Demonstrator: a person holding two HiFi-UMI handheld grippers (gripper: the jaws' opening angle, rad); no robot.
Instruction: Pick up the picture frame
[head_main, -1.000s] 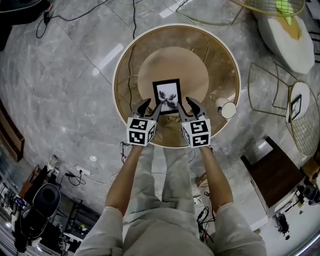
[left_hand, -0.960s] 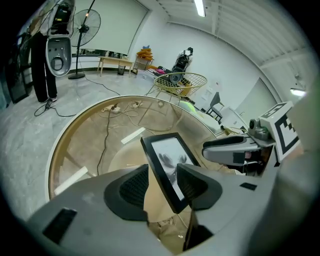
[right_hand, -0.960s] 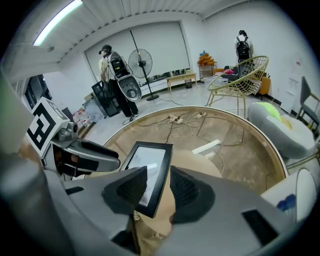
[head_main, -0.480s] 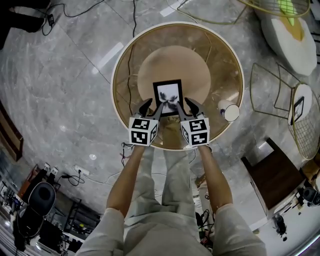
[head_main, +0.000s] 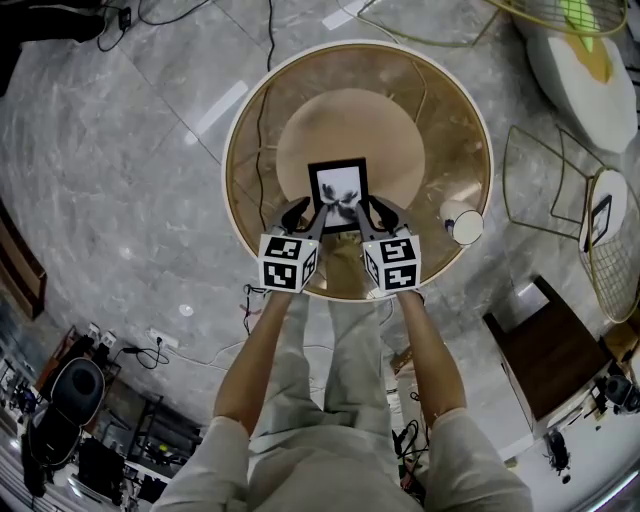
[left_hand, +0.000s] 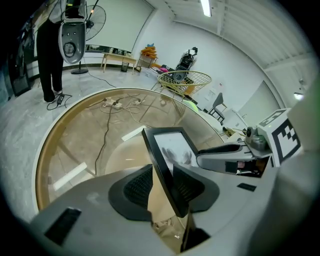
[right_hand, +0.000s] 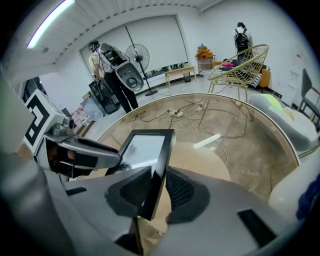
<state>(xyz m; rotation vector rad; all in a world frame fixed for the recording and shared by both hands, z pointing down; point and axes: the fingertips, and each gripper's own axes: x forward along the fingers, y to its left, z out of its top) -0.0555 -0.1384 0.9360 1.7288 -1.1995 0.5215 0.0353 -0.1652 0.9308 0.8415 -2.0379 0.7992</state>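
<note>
Picture frame: black border, pale print with a dark figure, over the middle of the round glass table, nearer the person's side. Both lower corners gripped. Left gripper clamped on the frame's left edge; in the left gripper view the ribbed pads press on either side of the black border, which runs up and away between them, with the glazed face turned toward the right gripper. Right gripper likewise clenched on the frame's right edge, pads on front and back of the border. Frame tilted, top edge away from the person; whether its lower edge touches the glass cannot be told. Table top is amber-tinted with a pale rim, and a beige disc shows through it beneath the frame. White cup-like thing sits near the table's right edge, well apart from the frame. Grey marble floor around, cable trailing across it, wire chair off to the right.
</note>
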